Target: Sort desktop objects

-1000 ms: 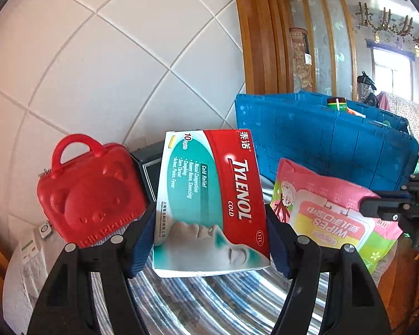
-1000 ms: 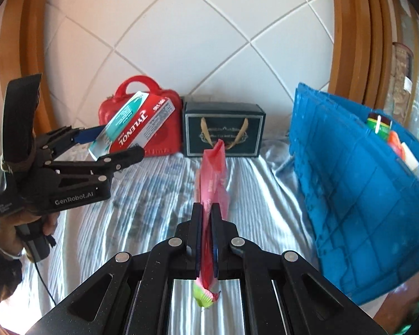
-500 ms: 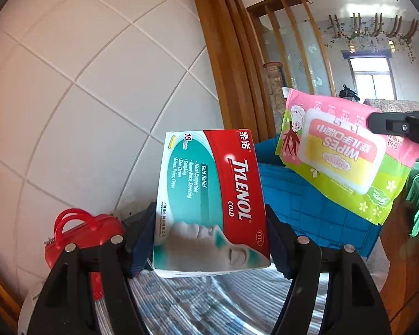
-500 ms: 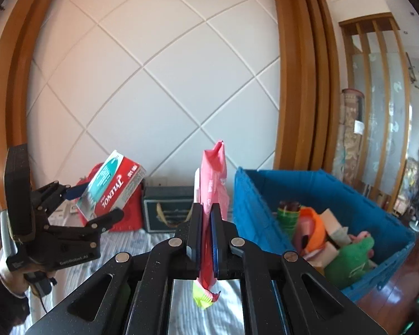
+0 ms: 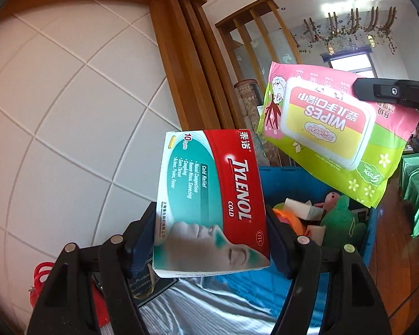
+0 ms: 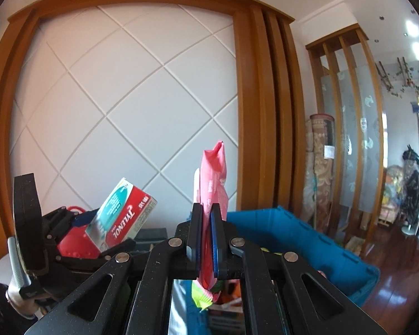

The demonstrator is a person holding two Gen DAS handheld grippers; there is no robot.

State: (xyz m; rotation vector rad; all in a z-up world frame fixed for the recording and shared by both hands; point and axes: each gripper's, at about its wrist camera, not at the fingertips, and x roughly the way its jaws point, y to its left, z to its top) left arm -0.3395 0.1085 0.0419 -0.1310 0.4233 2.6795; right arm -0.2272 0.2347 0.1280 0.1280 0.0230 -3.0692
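My left gripper point(image 5: 210, 240) is shut on a red and teal Tylenol Cold box point(image 5: 209, 201), held upright in the air; it also shows in the right wrist view point(image 6: 120, 217). My right gripper point(image 6: 206, 240) is shut on a pink and green wipes pack point(image 6: 213, 184), seen edge-on. In the left wrist view the wipes pack point(image 5: 329, 136) hangs high above the blue bin point(image 5: 287, 178), with the right gripper's finger point(image 5: 388, 93) on its upper right edge. The blue bin point(image 6: 298, 237) holds several items, among them a green plush toy point(image 5: 340, 220).
A red bear-shaped case point(image 5: 42, 282) and a dark box point(image 5: 150, 282) sit low on the left on the striped cloth point(image 5: 203, 307). A white tiled panel point(image 6: 125, 111) with a wooden frame point(image 6: 259, 111) stands behind. Wood floor point(image 6: 390, 251) lies to the right.
Both grippers have risen with their loads. The wipes pack has moved from beside the bin to above it. The bin's inside now shows beneath it.
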